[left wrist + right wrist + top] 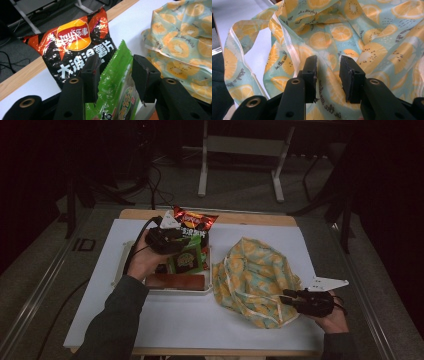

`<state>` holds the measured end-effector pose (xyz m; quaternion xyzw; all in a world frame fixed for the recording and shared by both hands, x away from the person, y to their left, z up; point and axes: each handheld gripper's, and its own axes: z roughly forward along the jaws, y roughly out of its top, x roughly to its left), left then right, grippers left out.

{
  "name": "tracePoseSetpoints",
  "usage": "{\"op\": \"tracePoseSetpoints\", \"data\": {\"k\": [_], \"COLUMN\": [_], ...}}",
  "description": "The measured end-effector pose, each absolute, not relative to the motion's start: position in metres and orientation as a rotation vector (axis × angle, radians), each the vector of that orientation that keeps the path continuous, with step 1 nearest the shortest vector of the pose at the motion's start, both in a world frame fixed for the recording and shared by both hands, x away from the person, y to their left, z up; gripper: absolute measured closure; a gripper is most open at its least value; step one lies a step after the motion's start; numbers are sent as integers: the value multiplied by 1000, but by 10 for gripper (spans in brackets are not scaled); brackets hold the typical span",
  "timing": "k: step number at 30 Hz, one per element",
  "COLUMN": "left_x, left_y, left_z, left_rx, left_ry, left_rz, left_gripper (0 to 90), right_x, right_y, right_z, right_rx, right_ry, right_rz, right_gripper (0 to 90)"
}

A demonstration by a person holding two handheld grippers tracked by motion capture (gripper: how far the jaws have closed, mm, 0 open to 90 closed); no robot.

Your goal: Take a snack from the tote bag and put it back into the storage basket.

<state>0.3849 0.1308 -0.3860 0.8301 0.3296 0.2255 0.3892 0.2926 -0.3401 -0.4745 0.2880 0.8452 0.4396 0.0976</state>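
Note:
A white tray (119, 266) holds a red-and-black chip bag (195, 221), a green snack packet (187, 260) and a brown box (175, 281). My left gripper (184, 240) hovers over the tray. In the left gripper view it (113, 61) stands open, with the top of the green packet (117, 82) between its jaws and the chip bag (72, 42) behind. A fabric bag (255, 275) printed with orange slices lies to the right. My right gripper (287, 295) is at the bag's near right edge, its jaws (328, 60) apart over the fabric (362, 30).
A white cover (165, 320) spreads over the wooden table (235, 217), with bare room in front of the tray. Metal frame legs (202, 170) and cables stand on the floor beyond the far edge. The person's sleeve (115, 320) reaches in at the bottom left.

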Motion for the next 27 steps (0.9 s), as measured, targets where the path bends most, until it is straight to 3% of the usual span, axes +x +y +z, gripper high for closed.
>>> {"op": "tracePoseSetpoints", "data": {"k": [8, 19, 27], "left_x": [381, 402, 414], "left_y": [112, 85, 74], "left_z": [-387, -392, -398], "left_rx": [2108, 2105, 2142], "left_ry": [818, 899, 955], "left_rz": [580, 587, 551], "left_gripper": [588, 500, 595], "right_x": [293, 292, 291], "right_y": [-339, -340, -341], "right_z": [-475, -475, -474], "right_rx": [853, 851, 854], "right_ry": [2506, 2505, 2502], "right_rz": [1298, 1303, 1306], "right_gripper": [670, 670, 669]}}
